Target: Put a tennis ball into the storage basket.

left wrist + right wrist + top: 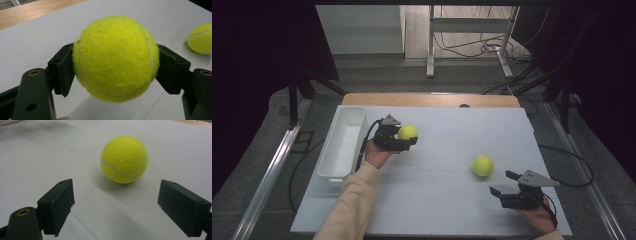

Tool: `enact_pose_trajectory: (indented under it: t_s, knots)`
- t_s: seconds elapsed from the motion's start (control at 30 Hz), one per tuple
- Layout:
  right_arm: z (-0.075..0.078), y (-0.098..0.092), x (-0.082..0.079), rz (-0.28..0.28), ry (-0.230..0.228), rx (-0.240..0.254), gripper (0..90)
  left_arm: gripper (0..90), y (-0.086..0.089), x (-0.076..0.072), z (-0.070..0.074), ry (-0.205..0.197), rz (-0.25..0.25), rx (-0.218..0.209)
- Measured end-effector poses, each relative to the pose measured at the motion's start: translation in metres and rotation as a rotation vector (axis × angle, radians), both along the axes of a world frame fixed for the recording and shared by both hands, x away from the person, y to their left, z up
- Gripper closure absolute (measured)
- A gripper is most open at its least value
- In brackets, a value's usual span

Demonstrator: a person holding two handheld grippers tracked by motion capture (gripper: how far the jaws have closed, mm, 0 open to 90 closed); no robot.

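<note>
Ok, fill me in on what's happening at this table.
A person works two handheld grippers over a white table. The left gripper is shut on a tennis ball, held just right of a white bin. A second ball lies on the table, untouched. The right gripper sits open a little short of it, jaws pointing at it.

Bin: on table's left edge.
Held ball: between left gripper's pads, just right of bin.
Second ball: on table, right, before right gripper.
</note>
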State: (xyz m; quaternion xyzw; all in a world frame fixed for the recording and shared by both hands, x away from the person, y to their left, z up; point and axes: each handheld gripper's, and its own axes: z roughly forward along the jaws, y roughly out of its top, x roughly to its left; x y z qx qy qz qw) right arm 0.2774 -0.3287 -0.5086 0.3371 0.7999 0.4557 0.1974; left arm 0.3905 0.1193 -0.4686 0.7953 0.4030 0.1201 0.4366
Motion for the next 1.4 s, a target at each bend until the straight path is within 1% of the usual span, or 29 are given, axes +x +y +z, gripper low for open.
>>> enact_pose_trajectory:
  t_s: [0.1,0.17,0.43,0.67,0.77,0.83,0.9,1.03,1.07,1.17,1.2,1.4]
  knots:
    - [0.0,0.0,0.0,-0.001,0.0,-0.001,14.3,26.0,0.003,-0.002,0.004,-0.009,-0.002,-0.005]
    - [0.0,0.0,0.0,-0.001,0.0,-0.003,14.3,26.0,0.005,-0.004,0.006,-0.015,0.004,-0.016]
    - [0.0,0.0,0.0,0.001,0.0,-0.003,14.4,26.0,0.012,-0.008,0.011,-0.028,0.014,-0.023]
    - [0.0,0.0,0.0,-0.001,-0.002,-0.003,14.4,26.0,0.016,-0.012,0.016,-0.038,0.012,-0.035]
    - [0.0,0.0,0.0,0.0,-0.001,-0.003,14.4,26.0,0.016,-0.014,0.02,-0.052,0.009,-0.037]
    - [0.0,0.0,0.0,0.001,-0.001,-0.004,14.4,26.0,0.017,-0.017,0.024,-0.067,0.008,-0.031]
    - [0.0,0.0,0.0,0.0,-0.002,-0.003,14.5,26.0,0.017,-0.019,0.029,-0.078,0.005,-0.047]
    - [0.0,0.0,0.0,-0.003,-0.005,-0.003,14.5,26.0,0.018,-0.024,0.038,-0.1,-0.001,-0.054]
    - [0.0,0.0,0.0,-0.003,-0.005,-0.003,14.5,26.0,0.018,-0.024,0.038,-0.1,-0.001,-0.054]
    - [0.0,0.001,0.0,-0.001,-0.006,-0.001,14.5,26.0,0.019,-0.028,0.044,-0.114,-0.01,-0.059]
    - [0.0,0.001,0.0,-0.001,-0.005,-0.001,14.5,26.0,0.019,-0.029,0.045,-0.118,-0.019,-0.054]
    - [0.0,0.001,0.0,-0.004,-0.004,-0.003,14.5,26.0,0.021,-0.031,0.049,-0.125,-0.024,-0.057]
